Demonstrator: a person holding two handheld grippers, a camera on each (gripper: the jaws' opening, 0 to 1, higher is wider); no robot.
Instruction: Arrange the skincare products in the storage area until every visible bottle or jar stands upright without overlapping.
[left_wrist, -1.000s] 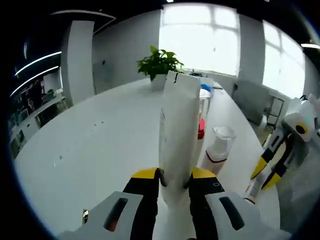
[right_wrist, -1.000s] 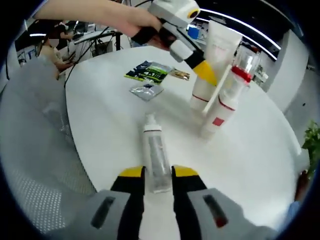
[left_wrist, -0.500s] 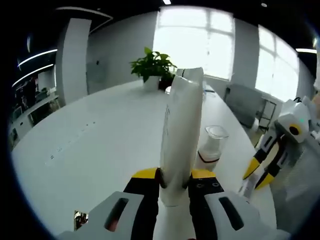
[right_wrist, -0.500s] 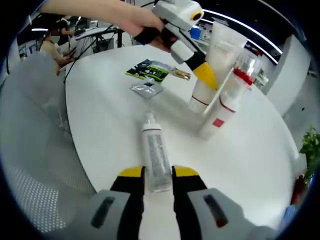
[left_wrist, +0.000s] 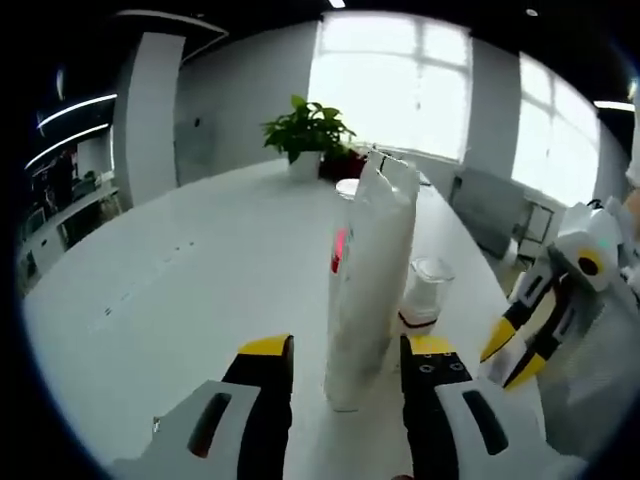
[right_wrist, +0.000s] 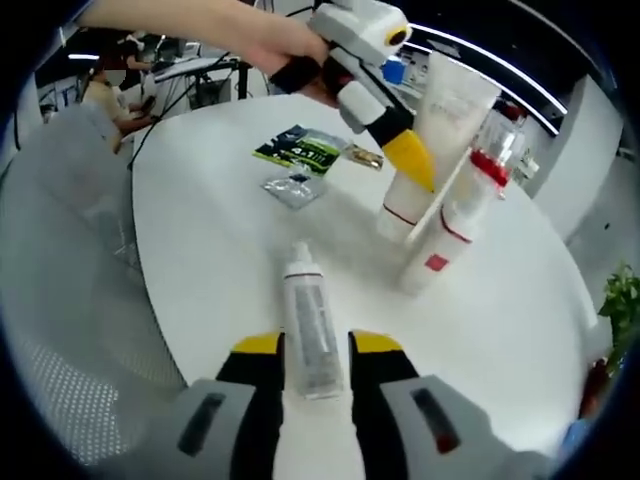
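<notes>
Fingers (left_wrist: 268, 362) parted, white tube (left_wrist: 366, 262) released

White round table (right_wrist: 220, 240) carries standing bottles (right_wrist: 450, 225), a lying tube (right_wrist: 308, 325) and sachets (right_wrist: 300, 150)

Desk (left_wrist: 180, 290) was plain white. Big tube (left_wrist: 365, 270) white w/ a pink-red mark showing near its side. Small bottle (left_wrist: 425, 295) white, clear cap, thin red band. Tongs, left (left_wrist: 345, 365) and right (right_wrist: 315, 355): yellow tips, black jaws, grey bodies. Lying tube (right_wrist: 310, 325) was white w/ grey print. Sachets: 1 green-and-black (right_wrist: 300, 147), 1 silver (right_wrist: 292, 185). Plant (left_wrist: 310, 128) green.
</notes>
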